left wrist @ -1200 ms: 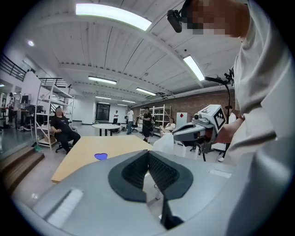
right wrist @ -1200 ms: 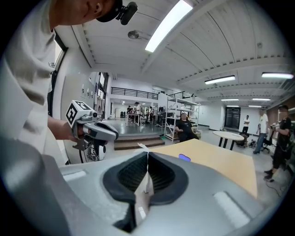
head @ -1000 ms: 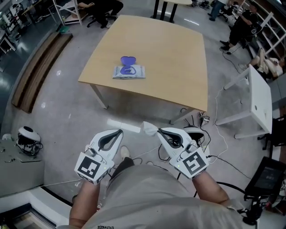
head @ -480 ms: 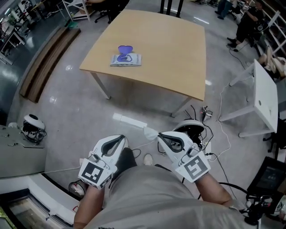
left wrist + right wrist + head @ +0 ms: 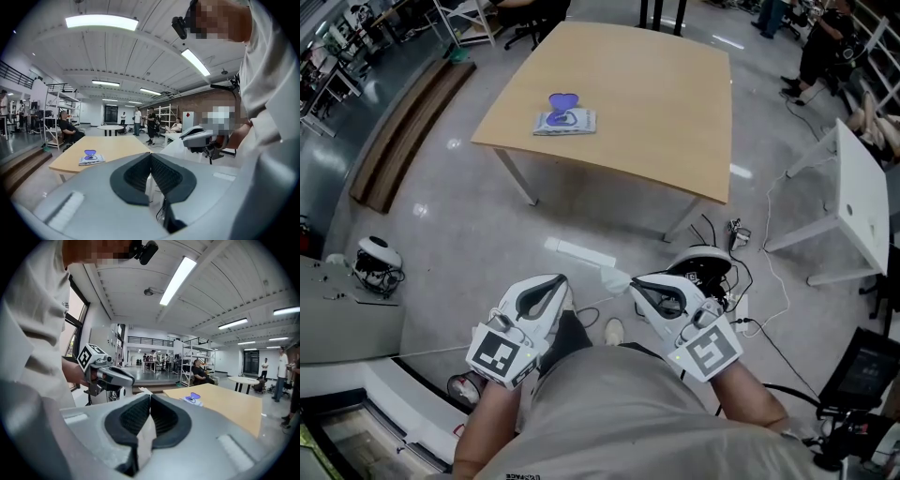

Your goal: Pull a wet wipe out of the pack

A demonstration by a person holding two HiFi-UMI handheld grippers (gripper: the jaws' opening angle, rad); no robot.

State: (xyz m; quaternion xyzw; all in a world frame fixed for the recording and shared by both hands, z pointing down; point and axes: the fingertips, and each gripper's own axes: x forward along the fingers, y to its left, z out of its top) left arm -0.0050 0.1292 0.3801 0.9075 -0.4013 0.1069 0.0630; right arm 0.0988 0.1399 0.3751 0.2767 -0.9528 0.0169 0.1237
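Observation:
The wet wipe pack [image 5: 563,120], white and blue with its purple lid flipped up, lies on the wooden table [image 5: 656,103] far ahead; it also shows as the pack [image 5: 91,158] and the pack [image 5: 192,400]. Both grippers are held close to my body, well away from the table. My right gripper [image 5: 634,283] is shut on a white wet wipe [image 5: 614,277], which hangs between the jaws as the wipe [image 5: 144,437]. My left gripper [image 5: 555,279] is shut with nothing in it, its jaws meeting at the left gripper [image 5: 150,155].
A white side table [image 5: 853,202] stands at the right, with cables [image 5: 750,281] on the floor beneath. A white strip [image 5: 581,253] lies on the floor ahead. A wooden bench [image 5: 408,131] and a round white device [image 5: 375,255] sit at the left. People sit beyond the table.
The table and pack have drifted farther up and away in the head view as I stepped back. Both grippers stay shut, and the wipe stays in the right one.

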